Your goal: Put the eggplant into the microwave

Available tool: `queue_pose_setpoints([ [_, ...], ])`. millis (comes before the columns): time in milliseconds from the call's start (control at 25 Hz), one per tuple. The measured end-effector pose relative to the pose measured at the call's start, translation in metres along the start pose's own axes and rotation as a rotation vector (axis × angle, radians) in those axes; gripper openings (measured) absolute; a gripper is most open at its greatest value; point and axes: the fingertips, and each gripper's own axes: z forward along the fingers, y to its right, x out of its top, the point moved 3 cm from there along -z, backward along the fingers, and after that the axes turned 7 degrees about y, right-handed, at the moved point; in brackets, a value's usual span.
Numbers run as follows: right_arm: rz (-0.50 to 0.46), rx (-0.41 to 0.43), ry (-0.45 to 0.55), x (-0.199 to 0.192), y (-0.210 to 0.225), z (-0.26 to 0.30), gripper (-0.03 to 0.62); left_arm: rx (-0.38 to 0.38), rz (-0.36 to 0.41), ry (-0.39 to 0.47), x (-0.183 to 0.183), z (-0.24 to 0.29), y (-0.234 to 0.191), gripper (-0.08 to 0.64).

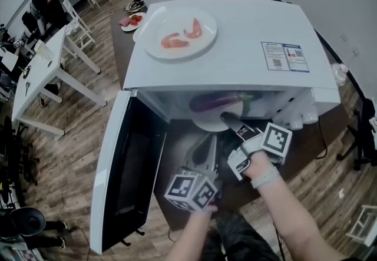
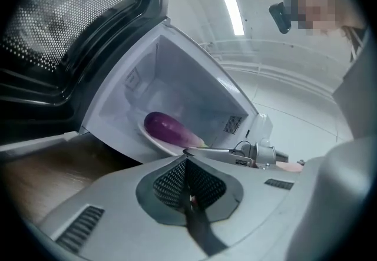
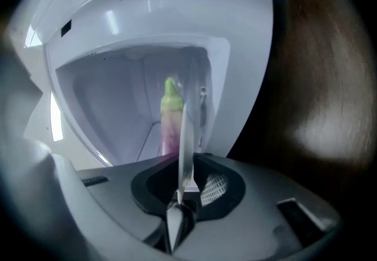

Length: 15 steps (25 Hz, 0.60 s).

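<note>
microwave [image 1: 235, 36] 1 | eggplant [image 1: 215, 101] 1 | grippers [image 1: 208, 146] [image 1: 228, 118] 2 | shrimps [image 1: 175, 42] [image 1: 194, 29] 2 | plates [image 1: 171, 18] [image 1: 209, 122] [image 1: 142, 16] 3, maybe

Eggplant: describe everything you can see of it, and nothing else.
The eggplant is long and slim, with smooth glossy purple skin that pales to pinkish white near its green cap. It looks whole and uncut. It lies on its side on a white plate inside the open microwave, lengthwise across the opening, with its cap end toward the right in the head view. Only the plate touches it.
</note>
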Motion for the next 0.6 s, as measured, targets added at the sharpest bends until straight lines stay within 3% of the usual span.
queue_pose_setpoints([
  [280, -0.075, 0.039, -0.092, -0.015, -0.004, -0.010, 0.144, 0.008, -0.034, 0.010, 0.000, 0.005, -0.001, 0.003],
  [480, -0.200, 0.071, -0.139, -0.024, -0.010, -0.022, 0.143, 0.010, -0.031, 0.010, 0.001, 0.006, -0.003, 0.002],
  [600, -0.330, 0.042, -0.150, -0.025, -0.007, -0.030, 0.093, 0.012, -0.035, 0.009, 0.002, 0.008, -0.004, 0.003],
])
